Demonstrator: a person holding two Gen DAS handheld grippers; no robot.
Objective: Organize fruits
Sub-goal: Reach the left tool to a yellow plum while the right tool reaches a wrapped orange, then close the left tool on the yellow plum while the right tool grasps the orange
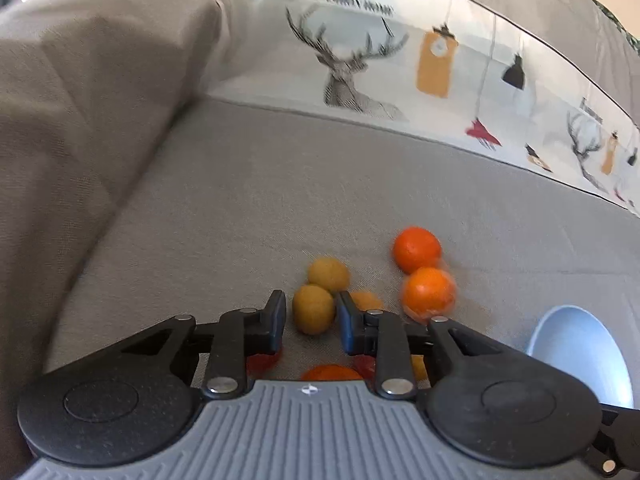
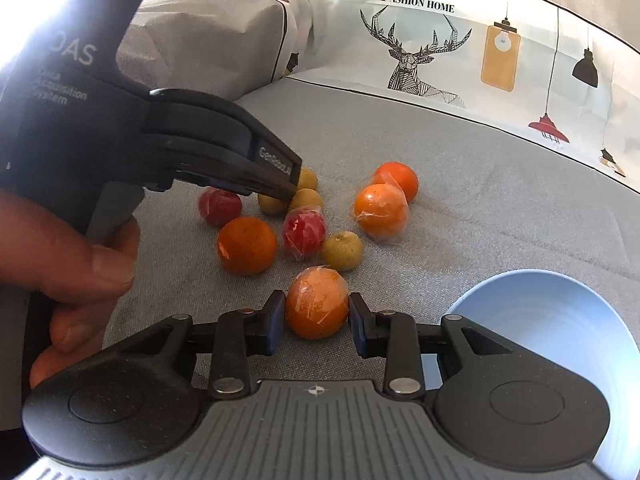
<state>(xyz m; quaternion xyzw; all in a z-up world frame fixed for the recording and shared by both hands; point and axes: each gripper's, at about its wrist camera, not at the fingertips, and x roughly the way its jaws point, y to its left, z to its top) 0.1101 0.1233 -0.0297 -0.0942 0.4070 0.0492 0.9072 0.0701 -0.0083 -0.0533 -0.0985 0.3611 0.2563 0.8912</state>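
Note:
My right gripper (image 2: pixel 317 318) is shut on a plastic-wrapped orange (image 2: pixel 317 304) lying on the grey cloth. My left gripper (image 1: pixel 312 318) is shut on a yellow-brown fruit (image 1: pixel 314 308). In the right wrist view the left gripper (image 2: pixel 294 188) reaches in from the left, and its tip covers part of that yellow-brown fruit (image 2: pixel 271 205). Around them lie two red fruits (image 2: pixel 304 230), more oranges (image 2: pixel 247 245) and small yellow fruits (image 2: pixel 343 250). A light blue bowl (image 2: pixel 560 340) stands at the right, and its rim also shows as the bowl (image 1: pixel 580 356) in the left wrist view.
The fruits lie on a grey bed cover (image 2: pixel 460 220). White bedding with a deer print (image 2: pixel 420 64) runs along the back. A grey pillow (image 2: pixel 208 28) rises at the back left. A person's hand (image 2: pixel 80 272) holds the left gripper's handle.

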